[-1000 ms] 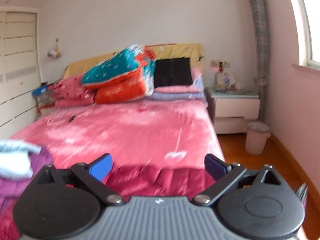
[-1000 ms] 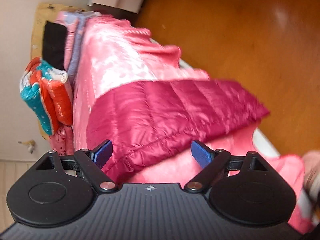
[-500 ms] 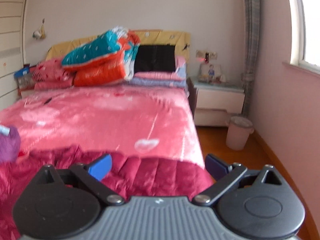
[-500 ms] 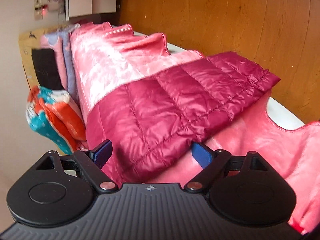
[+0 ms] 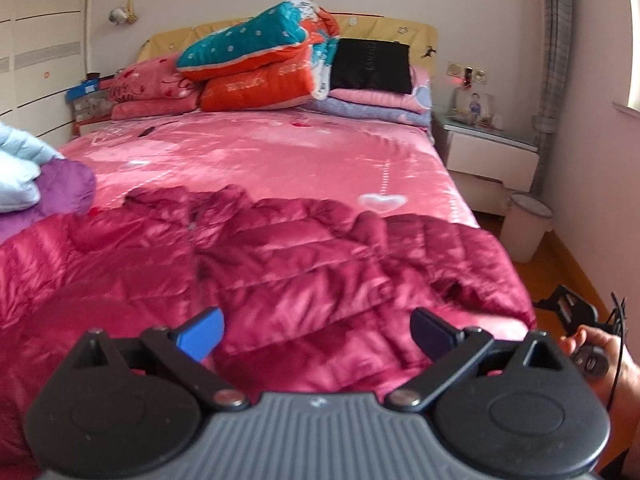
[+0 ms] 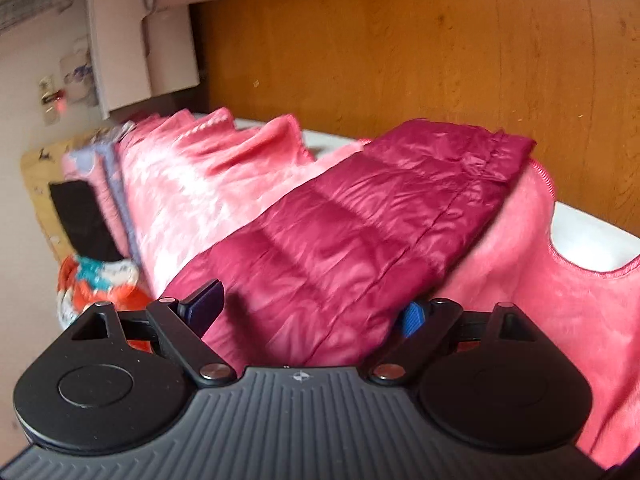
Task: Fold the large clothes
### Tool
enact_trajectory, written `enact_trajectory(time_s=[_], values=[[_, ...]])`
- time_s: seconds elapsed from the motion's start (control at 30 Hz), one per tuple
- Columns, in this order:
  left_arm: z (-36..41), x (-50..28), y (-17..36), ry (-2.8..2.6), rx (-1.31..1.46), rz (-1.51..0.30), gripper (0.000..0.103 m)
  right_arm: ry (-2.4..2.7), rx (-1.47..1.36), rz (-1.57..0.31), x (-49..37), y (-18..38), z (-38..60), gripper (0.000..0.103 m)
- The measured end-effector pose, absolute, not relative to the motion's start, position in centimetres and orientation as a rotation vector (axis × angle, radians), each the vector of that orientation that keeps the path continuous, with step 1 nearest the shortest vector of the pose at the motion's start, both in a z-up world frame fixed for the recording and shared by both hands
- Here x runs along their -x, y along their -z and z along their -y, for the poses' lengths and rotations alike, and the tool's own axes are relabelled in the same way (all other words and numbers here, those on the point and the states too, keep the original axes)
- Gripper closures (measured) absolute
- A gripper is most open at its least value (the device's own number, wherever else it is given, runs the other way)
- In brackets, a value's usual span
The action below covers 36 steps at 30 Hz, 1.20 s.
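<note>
A crimson quilted down jacket (image 5: 280,264) lies spread across the foot of the pink bed (image 5: 280,152). My left gripper (image 5: 316,330) hangs just above the jacket's near part, jaws wide apart, nothing between them. In the right wrist view, rolled sideways, the jacket's sleeve (image 6: 360,232) runs to the bed's edge and its cuff hangs over. My right gripper (image 6: 310,312) is open, with the sleeve's near part lying between its fingers. The hand holding the right gripper (image 5: 600,352) shows at the lower right of the left wrist view.
Purple and light blue garments (image 5: 36,176) are piled at the bed's left side. Folded quilts (image 5: 264,64) and pillows are stacked at the headboard. A nightstand (image 5: 484,160) and a pale bin (image 5: 526,228) stand right of the bed on the wooden floor (image 6: 440,40).
The left gripper's view has dropped towards the jacket, which now fills the foreground. The right gripper has moved in along the sleeve, whose cloth now lies between its open fingers.
</note>
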<state>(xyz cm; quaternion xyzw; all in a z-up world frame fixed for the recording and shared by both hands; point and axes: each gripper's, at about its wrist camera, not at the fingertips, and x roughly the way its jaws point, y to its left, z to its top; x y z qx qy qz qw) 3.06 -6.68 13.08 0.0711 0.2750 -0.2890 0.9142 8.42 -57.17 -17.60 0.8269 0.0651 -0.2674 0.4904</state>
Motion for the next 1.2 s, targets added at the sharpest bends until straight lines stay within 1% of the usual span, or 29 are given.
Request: enact_trajectory(time_s=[0.07, 0.1, 0.13, 0.17, 0.2, 0.23, 0.27, 0.3, 0.4, 0.53, 0.6, 0.7, 0.87, 0.93, 1.0, 1.07, 1.2], values=[[5.5, -3.4, -12.5, 0.583, -0.135, -0.553, 0.003, 0.673, -2.028, -0.133, -8.5, 18.4, 56.8, 0.000], [5.0, -3.6, -12.2, 0.574, -0.127, -0.549, 0.003, 0.692, -2.023, -0.111, -8.3, 18.4, 56.7, 0.005], [4.4, -3.9, -11.9, 0.562, -0.112, -0.547, 0.003, 0.705, -2.016, -0.088, -8.2, 18.5, 56.6, 0.007], [3.8, -4.1, -11.6, 0.554, -0.092, -0.547, 0.003, 0.707, -2.004, -0.068, -8.1, 18.5, 56.6, 0.013], [3.2, -4.3, -11.3, 0.551, -0.068, -0.552, 0.003, 0.699, -1.985, -0.059, -8.3, 18.4, 56.7, 0.024], [2.7, -4.6, -11.1, 0.551, -0.048, -0.561, 0.003, 0.691, -1.957, -0.059, -8.4, 18.1, 56.9, 0.031], [2.2, -4.9, -10.9, 0.549, -0.039, -0.563, 0.003, 0.687, -1.910, -0.061, -8.7, 17.6, 57.1, 0.045], [1.7, -5.1, -10.7, 0.542, -0.038, -0.560, 0.003, 0.686, -1.862, -0.067, -9.0, 17.1, 57.3, 0.055], [0.5, -5.5, -10.5, 0.528, -0.030, -0.537, 0.003, 0.701, -1.679, -0.072, -9.1, 13.3, 57.4, 0.063], [-1.1, -6.3, -10.2, 0.509, 0.004, -0.532, 0.003, 0.705, -1.392, -0.103, -10.0, 6.9, 57.2, 0.070], [-1.9, -6.6, -10.2, 0.501, 0.017, -0.533, 0.003, 0.669, -1.289, -0.086, -10.6, 3.5, 56.9, 0.072], [-2.9, -6.9, -10.2, 0.489, 0.039, -0.528, 0.003, 0.588, -1.105, -0.068, -12.6, -2.5, 55.3, 0.073], [-4.8, -7.7, -10.7, 0.462, 0.071, -0.512, 0.004, 0.343, -0.765, -0.087, -18.1, -12.4, 48.7, 0.073], [-5.8, -8.1, -11.1, 0.441, 0.089, -0.499, 0.003, 0.238, -0.653, -0.103, -20.2, -15.1, 44.8, 0.074], [-6.9, -8.4, -11.5, 0.422, 0.104, -0.480, 0.003, 0.140, -0.538, -0.129, -22.5, -17.0, 40.4, 0.074], [-8.2, -8.9, -11.9, 0.395, 0.121, -0.458, 0.003, 0.047, -0.457, -0.162, -24.7, -17.6, 36.2, 0.074], [-11.1, -10.0, -12.6, 0.334, 0.161, -0.411, 0.003, -0.091, -0.328, -0.248, -28.6, -15.9, 28.4, 0.074]])
